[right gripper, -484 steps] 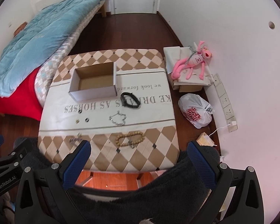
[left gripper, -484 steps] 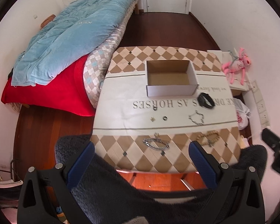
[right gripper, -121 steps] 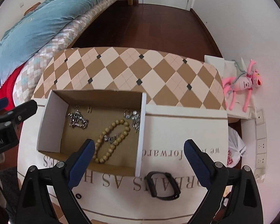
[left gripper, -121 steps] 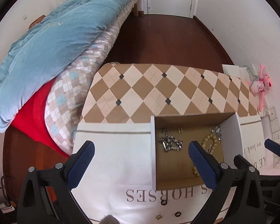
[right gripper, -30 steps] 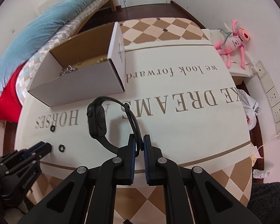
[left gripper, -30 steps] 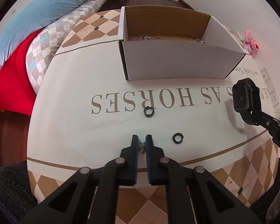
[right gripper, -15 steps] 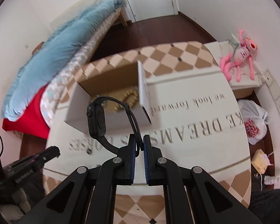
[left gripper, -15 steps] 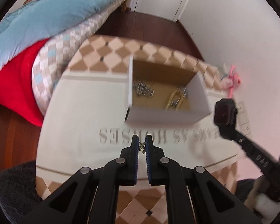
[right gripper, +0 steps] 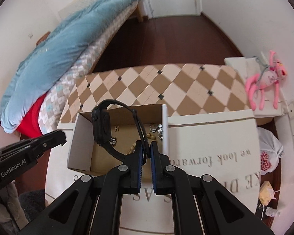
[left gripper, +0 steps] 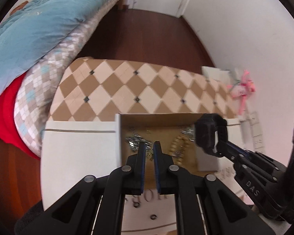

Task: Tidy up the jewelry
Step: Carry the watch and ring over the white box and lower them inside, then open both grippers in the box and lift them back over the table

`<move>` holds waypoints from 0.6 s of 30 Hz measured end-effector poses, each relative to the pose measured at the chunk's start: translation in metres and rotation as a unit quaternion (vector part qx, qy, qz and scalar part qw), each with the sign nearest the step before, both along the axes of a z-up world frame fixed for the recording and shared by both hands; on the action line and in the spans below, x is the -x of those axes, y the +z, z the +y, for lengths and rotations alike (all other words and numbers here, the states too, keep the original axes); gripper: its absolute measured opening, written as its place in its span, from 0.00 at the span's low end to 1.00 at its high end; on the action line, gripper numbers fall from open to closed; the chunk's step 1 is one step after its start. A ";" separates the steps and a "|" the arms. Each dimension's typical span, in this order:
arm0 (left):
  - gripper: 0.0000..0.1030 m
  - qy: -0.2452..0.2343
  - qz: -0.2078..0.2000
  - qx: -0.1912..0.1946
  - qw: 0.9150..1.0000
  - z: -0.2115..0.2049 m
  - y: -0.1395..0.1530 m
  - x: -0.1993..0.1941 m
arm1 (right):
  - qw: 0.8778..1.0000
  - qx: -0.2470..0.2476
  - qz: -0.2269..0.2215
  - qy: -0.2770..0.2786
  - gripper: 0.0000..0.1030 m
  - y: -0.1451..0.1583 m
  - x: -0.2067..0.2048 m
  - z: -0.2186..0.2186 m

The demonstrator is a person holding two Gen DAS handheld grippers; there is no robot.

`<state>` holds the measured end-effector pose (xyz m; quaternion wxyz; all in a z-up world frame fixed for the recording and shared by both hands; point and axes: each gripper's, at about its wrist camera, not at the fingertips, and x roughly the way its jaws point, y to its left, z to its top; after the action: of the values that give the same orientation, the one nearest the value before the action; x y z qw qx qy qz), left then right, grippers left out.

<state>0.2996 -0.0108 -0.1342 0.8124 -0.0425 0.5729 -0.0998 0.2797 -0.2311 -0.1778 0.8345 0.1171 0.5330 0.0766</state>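
While poised above the open white cardboard box [right gripper: 78, 137] with its brown floor, mid-delivery by the look of it: two pieces carried over, neither let go yet.

Left gripper [left gripper: 149, 146] closed to a thin slit, pinching a tiny gold-toned trinket [left gripper: 150, 155], too blurred to name, just past the box's 6 o'clock wall. Right gripper [right gripper: 146, 146] likewise closed to a narrow gap, clamped on the strap of a black smartwatch [right gripper: 101, 125], with the watch face hanging out toward 10 o'clock from the fingertips, over the box interior.

Already lying inside the box: a silver chain [left gripper: 135, 139] toward 9 o'clock and a tan bead bracelet [left gripper: 179, 143] toward 3 o'clock. On the desk [right gripper: 205, 137], at 6 o'clock from the box: two small dark rings [left gripper: 152, 217], not yet collected.

Next, probably: lower a little and part the fingers over a bare patch of the floor. Trinket light and small, so likely to cling to a pad or bounce. Watch better lowered until the face rests before release, clear of the chain.

Both tools pitched forward and down, side by side, left at 9 o'clock of right, tips near but apart.
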 end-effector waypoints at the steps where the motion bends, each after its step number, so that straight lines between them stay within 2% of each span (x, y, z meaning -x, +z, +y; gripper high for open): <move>1: 0.07 0.003 0.009 -0.012 1.000 0.000 -0.004 -0.005 | 1.000 0.005 0.007 0.009 0.08 -0.004 -0.008 0.004; 4: 0.12 0.005 0.013 -0.029 0.999 0.002 -0.007 -0.012 | 0.999 0.013 0.033 0.023 0.13 -0.014 -0.022 0.012; 5: 0.15 0.006 0.011 -0.039 0.999 0.003 -0.007 -0.013 | 0.999 0.018 0.037 0.026 0.19 -0.015 -0.025 0.014; 6: 0.30 0.009 0.008 -0.041 0.999 0.005 -0.006 -0.014 | 0.999 0.017 0.038 0.028 0.36 -0.015 -0.026 0.014; 7: 0.55 0.014 0.004 -0.043 0.999 0.008 -0.004 -0.014 | 0.999 0.019 0.035 0.025 0.45 -0.014 -0.026 0.013; 8: 0.68 0.018 0.000 -0.044 0.999 0.010 -0.003 -0.014 | 0.999 0.022 0.034 0.023 0.57 -0.012 -0.025 0.012; 9: 0.82 0.022 -0.006 -0.047 0.999 0.013 -0.001 -0.014 | 0.999 0.019 0.031 0.020 0.59 -0.010 -0.024 0.010; 11: 0.84 0.027 -0.015 -0.058 0.998 0.016 0.001 -0.012 | 0.999 0.034 0.026 0.015 0.59 -0.006 -0.022 0.008; 12: 0.88 0.030 -0.018 -0.069 0.997 0.018 0.001 -0.009 | 0.999 0.039 0.024 0.016 0.59 -0.004 -0.021 0.007; 13: 0.98 0.033 -0.021 -0.074 0.996 0.019 0.002 -0.007 | 0.998 0.051 0.022 0.013 0.62 -0.002 -0.019 0.007; 15: 1.00 0.034 -0.032 -0.085 0.995 0.021 0.001 0.000 | 0.996 0.088 0.019 0.011 0.92 0.000 -0.014 0.007; 16: 1.00 0.038 -0.035 -0.093 0.994 0.023 0.000 0.005 | 0.995 0.102 0.018 0.009 0.96 0.001 -0.012 0.007; 18: 1.00 0.040 -0.035 -0.096 0.994 0.024 -0.003 0.012 | 0.992 0.125 0.019 0.007 0.98 0.000 -0.006 0.008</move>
<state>0.2877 0.0135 -0.1375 0.8354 0.0162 0.5493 -0.0128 0.2852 -0.2229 -0.1779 0.8317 0.0099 0.5550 0.0129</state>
